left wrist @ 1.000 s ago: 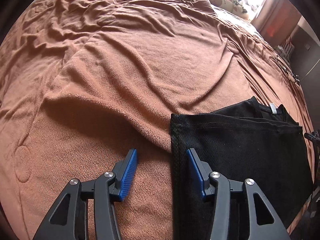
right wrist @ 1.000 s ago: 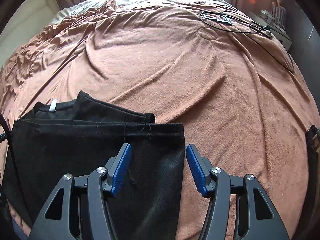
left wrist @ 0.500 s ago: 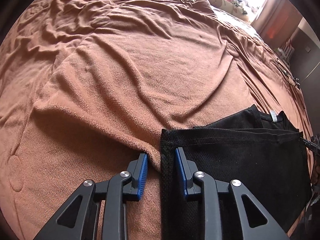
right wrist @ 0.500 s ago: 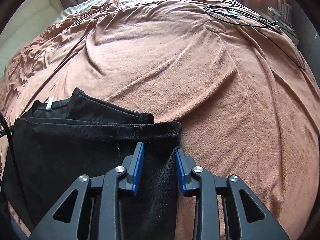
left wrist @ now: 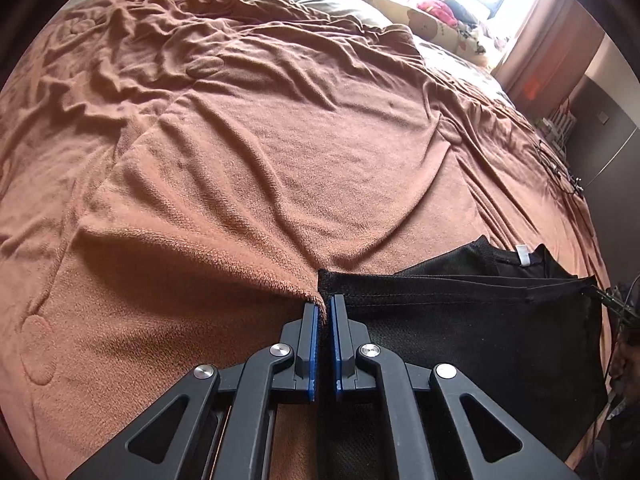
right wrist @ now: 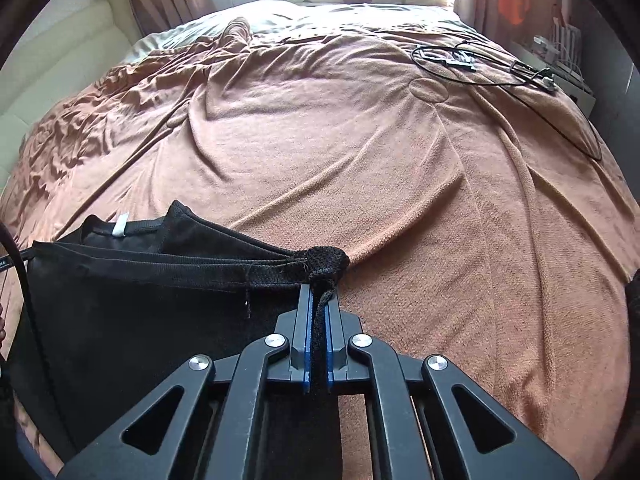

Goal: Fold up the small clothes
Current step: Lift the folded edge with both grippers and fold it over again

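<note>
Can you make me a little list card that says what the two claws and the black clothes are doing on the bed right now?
clothing: black mesh fabric garment, folded, with a small white tag at the far edge
surface: rumpled brown fleece blanket covering the bed
left claw: nearly closed at the garment's left corner; blanket seems caught too
right claw: closed, pinching the right corner, fabric bunched
far side: black cables on the blanket
fold step: both corners gripped, not yet carried over
</note>
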{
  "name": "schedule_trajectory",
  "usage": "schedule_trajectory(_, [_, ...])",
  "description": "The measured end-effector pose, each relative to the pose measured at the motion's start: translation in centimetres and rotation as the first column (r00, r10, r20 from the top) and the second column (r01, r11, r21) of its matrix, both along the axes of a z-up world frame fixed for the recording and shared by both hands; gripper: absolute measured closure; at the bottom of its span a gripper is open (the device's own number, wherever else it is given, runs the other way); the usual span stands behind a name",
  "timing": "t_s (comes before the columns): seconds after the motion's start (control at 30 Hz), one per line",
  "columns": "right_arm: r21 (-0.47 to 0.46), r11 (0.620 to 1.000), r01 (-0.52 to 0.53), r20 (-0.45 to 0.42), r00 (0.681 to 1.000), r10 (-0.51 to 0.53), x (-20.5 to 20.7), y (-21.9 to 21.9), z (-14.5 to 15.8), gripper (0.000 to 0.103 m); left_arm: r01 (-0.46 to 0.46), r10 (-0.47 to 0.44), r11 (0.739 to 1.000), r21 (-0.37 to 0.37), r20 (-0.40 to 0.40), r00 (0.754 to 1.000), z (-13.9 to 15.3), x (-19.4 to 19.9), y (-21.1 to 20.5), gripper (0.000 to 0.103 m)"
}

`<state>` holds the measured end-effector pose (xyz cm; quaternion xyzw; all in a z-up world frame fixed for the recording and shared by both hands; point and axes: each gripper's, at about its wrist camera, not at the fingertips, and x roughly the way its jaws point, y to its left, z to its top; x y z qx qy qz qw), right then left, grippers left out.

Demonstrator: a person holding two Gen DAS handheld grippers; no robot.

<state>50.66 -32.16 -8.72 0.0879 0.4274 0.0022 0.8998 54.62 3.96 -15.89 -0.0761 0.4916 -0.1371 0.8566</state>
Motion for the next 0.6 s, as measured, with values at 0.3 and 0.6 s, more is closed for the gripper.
schedule_trajectory(0.3, [-0.002, 1.000, 0.008, 0.032, 0.999, -0.008, -0.6, -0.3, 0.6, 0.103, -0.007, 0.007, 1.000, 0.023, 0.000, 1.000, 0.2, 0.6, -0.4, 0.097])
schedule_trajectory(0.6, [-0.015, 0.999, 0.036, 0.025, 0.999, -0.036, 1.0, -0.7, 0.6, 0.103, -0.027, 0.027, 0.999, 0.040, -0.007, 1.000, 0.2, 1.7, -0.4, 0.097])
